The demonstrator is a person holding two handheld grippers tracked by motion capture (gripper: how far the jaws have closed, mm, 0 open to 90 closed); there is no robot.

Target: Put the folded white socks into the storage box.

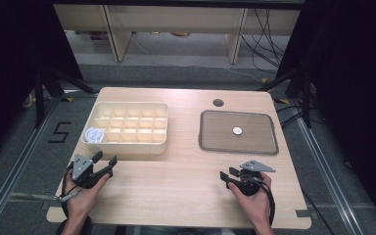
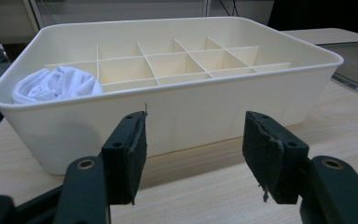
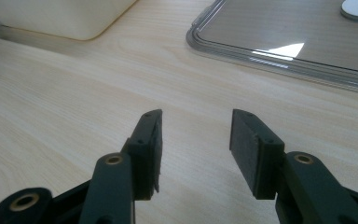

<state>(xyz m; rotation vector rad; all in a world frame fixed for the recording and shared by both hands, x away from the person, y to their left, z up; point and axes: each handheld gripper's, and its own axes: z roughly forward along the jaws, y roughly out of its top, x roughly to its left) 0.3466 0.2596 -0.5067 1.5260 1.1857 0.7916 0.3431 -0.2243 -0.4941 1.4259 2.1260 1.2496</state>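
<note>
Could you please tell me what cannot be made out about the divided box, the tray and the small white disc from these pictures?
- White cloth in the divided box: left gripper view, the near wall hides its lower part.
- White disc on the tray: high view, too small to identify; right gripper view, cut off by the top edge.
- Tray: right gripper view, its far side is cut off by the frame.

I read just one mark: a black "5" [image 1: 59,132] taped on the floor [image 1: 29,147], left of the table [image 1: 186,181].
</note>
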